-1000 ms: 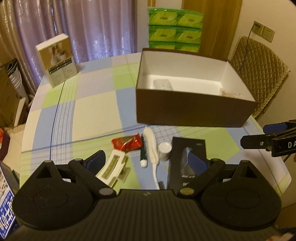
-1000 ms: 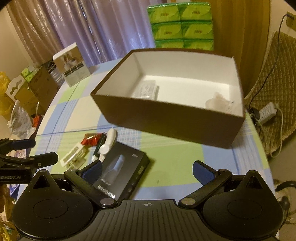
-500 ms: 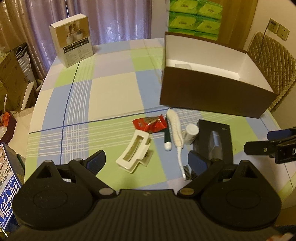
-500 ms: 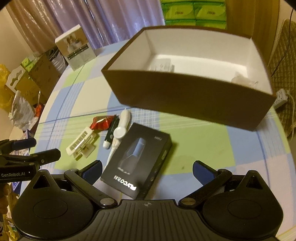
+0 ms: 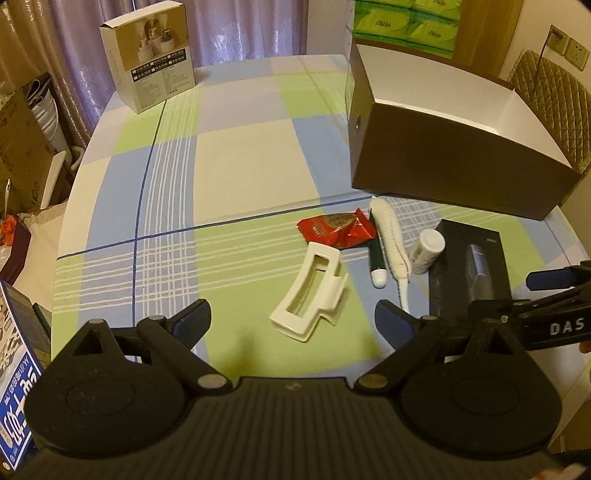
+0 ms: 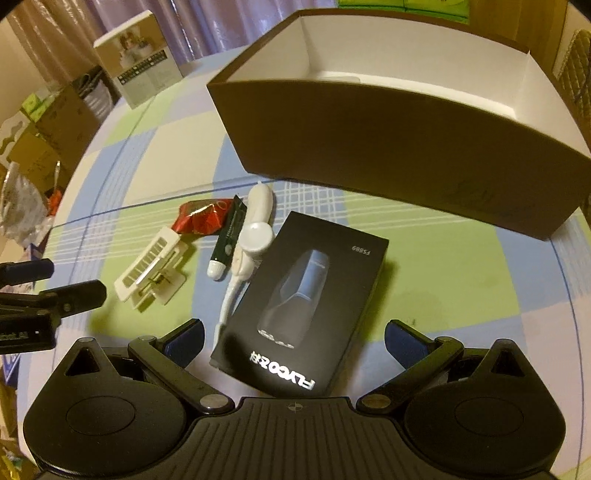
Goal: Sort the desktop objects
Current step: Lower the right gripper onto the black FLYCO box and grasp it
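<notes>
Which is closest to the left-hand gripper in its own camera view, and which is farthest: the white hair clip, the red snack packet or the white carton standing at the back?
From the left gripper:
1. White hair clip, just ahead of the open jaws.
2. Red snack packet, past the clip, slightly right.
3. White carton, far back left at the table's edge.

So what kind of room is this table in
Most likely a lived-in home, perhaps a dining room: a round table with a checked tablecloth, purple curtains behind it, a quilted chair, and stacked tissue packs.
</notes>
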A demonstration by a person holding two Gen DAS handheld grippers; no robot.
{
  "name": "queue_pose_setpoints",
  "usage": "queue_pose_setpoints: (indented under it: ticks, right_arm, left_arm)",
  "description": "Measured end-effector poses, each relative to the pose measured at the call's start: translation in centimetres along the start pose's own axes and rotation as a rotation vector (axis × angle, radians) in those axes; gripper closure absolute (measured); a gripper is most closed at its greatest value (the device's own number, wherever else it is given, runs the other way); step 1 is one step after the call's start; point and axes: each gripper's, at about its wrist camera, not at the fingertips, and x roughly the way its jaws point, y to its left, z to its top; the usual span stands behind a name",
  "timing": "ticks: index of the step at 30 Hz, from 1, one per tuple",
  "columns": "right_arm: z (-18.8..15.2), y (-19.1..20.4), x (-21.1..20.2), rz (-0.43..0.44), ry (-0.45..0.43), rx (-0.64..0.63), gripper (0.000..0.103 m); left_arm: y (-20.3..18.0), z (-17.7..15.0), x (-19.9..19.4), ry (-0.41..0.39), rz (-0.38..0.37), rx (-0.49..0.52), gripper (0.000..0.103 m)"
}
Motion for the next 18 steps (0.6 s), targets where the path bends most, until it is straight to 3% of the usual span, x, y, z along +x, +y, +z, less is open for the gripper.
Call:
queue_pose_setpoints:
  ticks: [14,16,17,18]
  right_arm:
    - [0.1,0.0,3.0,-0.12,0.019,0.03,0.002]
    - [-0.1,-0.6,3.0,-0.149,0.021,0.021,0.007]
    - [-0.2,-1.0,3.1,-0.153,0.029,0.024,0.02]
    - [-0.3,-1.5,3.2,-0.157,0.045,0.034,0.025]
  left_arm:
    - [0.7,1.1,2.7,0.027,-0.059,0.08,0.01]
    - [0.5,1.3,3.0,0.029,-0.073,0.092,0.01]
    - [0.4,1.3,3.2,0.029,-0.081,0.1,0.01]
    - [0.1,1.4,3.3,0.027,-0.091,0.112,0.01]
